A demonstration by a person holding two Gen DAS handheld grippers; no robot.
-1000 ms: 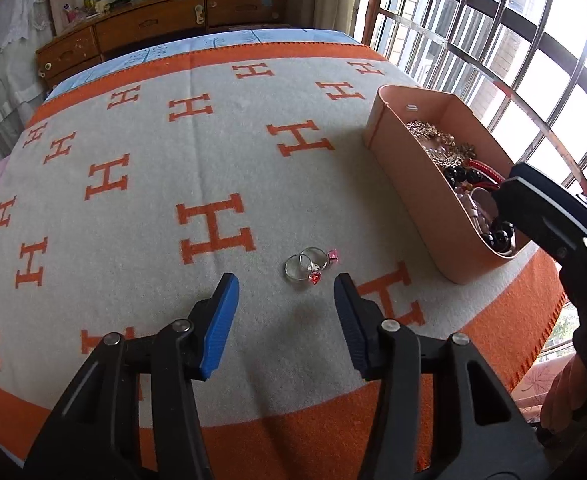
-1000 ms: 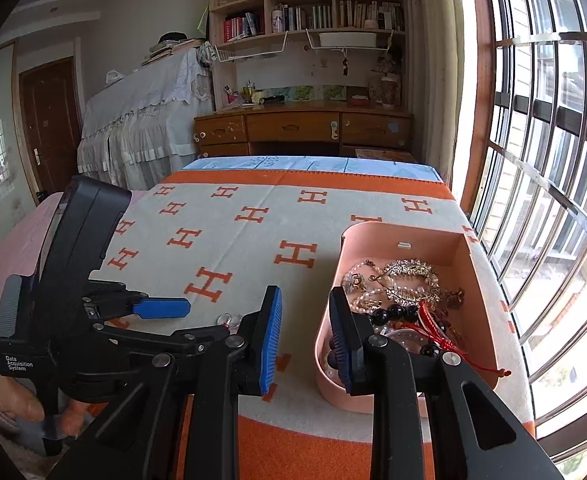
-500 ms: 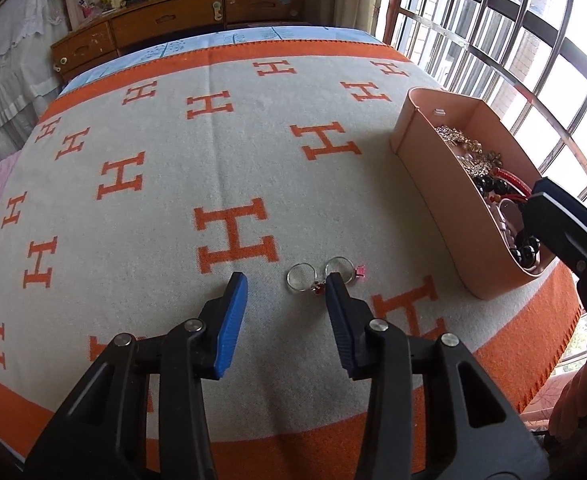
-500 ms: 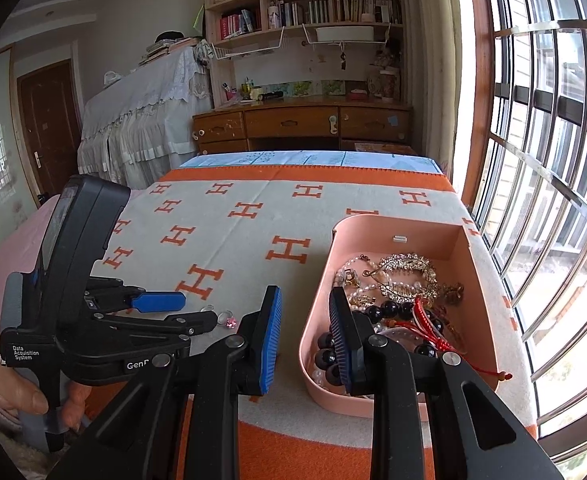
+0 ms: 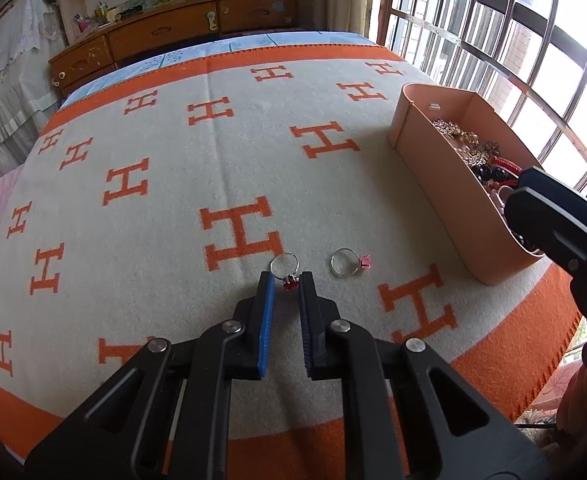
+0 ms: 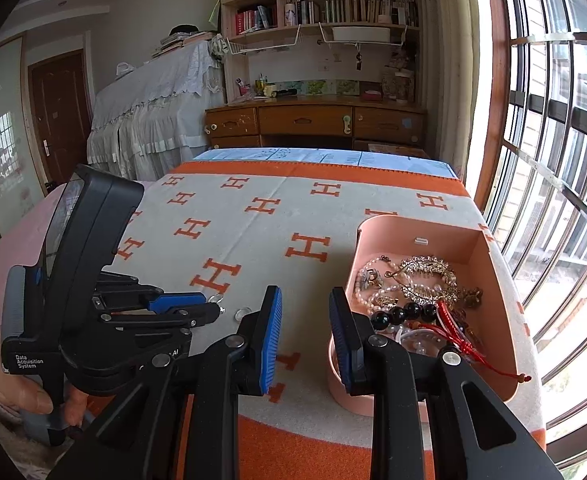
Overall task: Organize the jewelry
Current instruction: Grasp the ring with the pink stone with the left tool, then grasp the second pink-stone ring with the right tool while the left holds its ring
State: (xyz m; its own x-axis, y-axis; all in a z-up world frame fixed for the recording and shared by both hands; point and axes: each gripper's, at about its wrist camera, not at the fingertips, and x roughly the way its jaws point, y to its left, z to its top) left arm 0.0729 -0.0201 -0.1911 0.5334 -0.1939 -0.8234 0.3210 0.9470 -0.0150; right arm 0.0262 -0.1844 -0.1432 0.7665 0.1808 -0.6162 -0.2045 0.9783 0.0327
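Two silver rings lie on the H-patterned blanket. The ring with a red stone sits right at my left gripper's tips, its stone between the narrowly parted blue pads. The ring with a pink stone lies just to its right. A pink jewelry box, also in the right wrist view, holds necklaces, beads and a red cord. My right gripper is open and empty, hovering by the box's near left rim.
The bed's orange border and front edge are close below both grippers. A barred window runs along the right side. A wooden dresser and bookshelves stand beyond the bed's far end.
My left gripper has moved forward and down to the red-stone ring, and its jaws have narrowed around the stone. The right gripper has barely moved.
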